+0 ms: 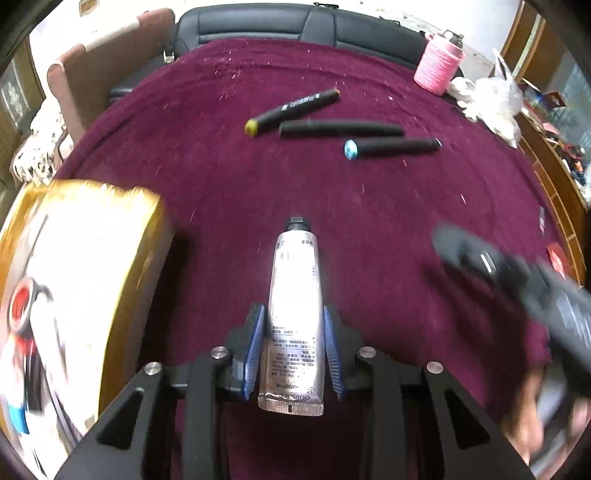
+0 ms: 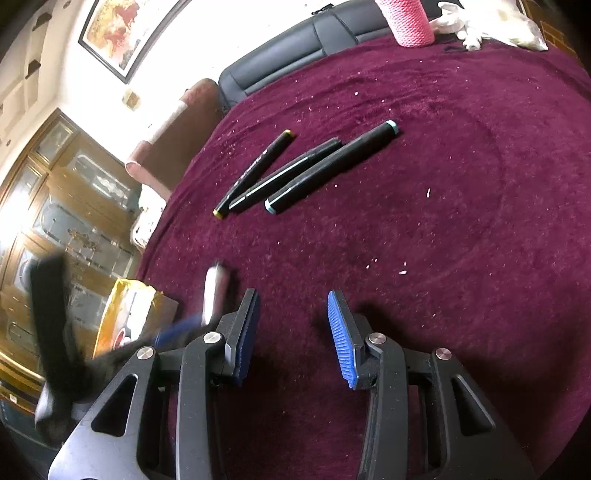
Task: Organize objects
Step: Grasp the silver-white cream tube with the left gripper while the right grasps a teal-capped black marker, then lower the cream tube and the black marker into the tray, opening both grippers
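Maroon cloth [image 1: 221,177], silver printed tube [image 1: 293,295], black cap [image 1: 296,221]

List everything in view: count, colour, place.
tube: 1, silver, held in the left gripper, cap pointing away
markers: 3, black, side by side mid-cloth; one yellow-capped, one blue-capped
box: 1, gold and white, blurred, left edge of the cloth
cloth: 1, maroon, covers the table, flecked with white crumbs
pink cup: 1, pink knit cover, far right edge
plastic bag: 1, white, beside the pink cup
chair: 1, black leather, far side
left gripper: 1, black with blue pads, jaws shut on the tube
right gripper: 1, same colours, jaws open, nothing between them
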Action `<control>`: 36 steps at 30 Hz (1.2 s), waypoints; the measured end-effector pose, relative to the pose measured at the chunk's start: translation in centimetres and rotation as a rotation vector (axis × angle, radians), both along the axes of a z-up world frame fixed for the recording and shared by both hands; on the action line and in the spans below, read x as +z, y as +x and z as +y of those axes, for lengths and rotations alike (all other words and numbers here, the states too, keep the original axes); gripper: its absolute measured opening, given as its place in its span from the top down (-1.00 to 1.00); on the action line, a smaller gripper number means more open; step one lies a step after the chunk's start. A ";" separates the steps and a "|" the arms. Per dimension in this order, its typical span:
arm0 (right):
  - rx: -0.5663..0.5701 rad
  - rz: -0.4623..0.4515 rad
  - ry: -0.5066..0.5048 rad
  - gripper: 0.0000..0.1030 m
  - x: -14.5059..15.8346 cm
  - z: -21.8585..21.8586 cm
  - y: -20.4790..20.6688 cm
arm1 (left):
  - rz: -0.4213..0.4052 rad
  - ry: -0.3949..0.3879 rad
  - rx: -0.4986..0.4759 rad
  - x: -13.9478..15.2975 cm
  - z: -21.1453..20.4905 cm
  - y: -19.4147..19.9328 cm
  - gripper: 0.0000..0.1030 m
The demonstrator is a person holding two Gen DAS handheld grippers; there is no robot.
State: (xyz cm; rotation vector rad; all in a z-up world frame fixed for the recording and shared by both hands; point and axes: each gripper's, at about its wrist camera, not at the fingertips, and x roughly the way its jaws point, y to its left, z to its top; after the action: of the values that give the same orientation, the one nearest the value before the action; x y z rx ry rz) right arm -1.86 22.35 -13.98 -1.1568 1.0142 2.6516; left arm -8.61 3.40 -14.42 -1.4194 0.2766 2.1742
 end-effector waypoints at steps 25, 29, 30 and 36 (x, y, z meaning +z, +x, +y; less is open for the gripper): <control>-0.274 -0.303 0.257 0.26 2.2 1.9 -14.3 | -0.001 0.200 -0.079 0.3 -7.0 1.3 0.80; -0.335 -0.401 0.299 0.27 0.2 2.7 -15.1 | -0.019 0.228 -0.066 0.1 -7.6 1.1 0.82; -0.335 -0.404 0.299 0.26 -0.3 2.8 -15.1 | -0.026 0.234 -0.062 0.1 -7.6 1.1 0.82; -0.304 -0.361 0.327 0.72 -0.3 2.3 -11.4 | -0.029 0.224 -0.048 0.2 -7.7 1.7 0.83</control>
State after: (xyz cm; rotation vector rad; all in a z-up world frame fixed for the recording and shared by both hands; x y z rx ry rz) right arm -13.24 24.67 -14.31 -1.2290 0.6078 2.1641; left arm -6.87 -4.33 -14.17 -1.3046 0.0537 2.0712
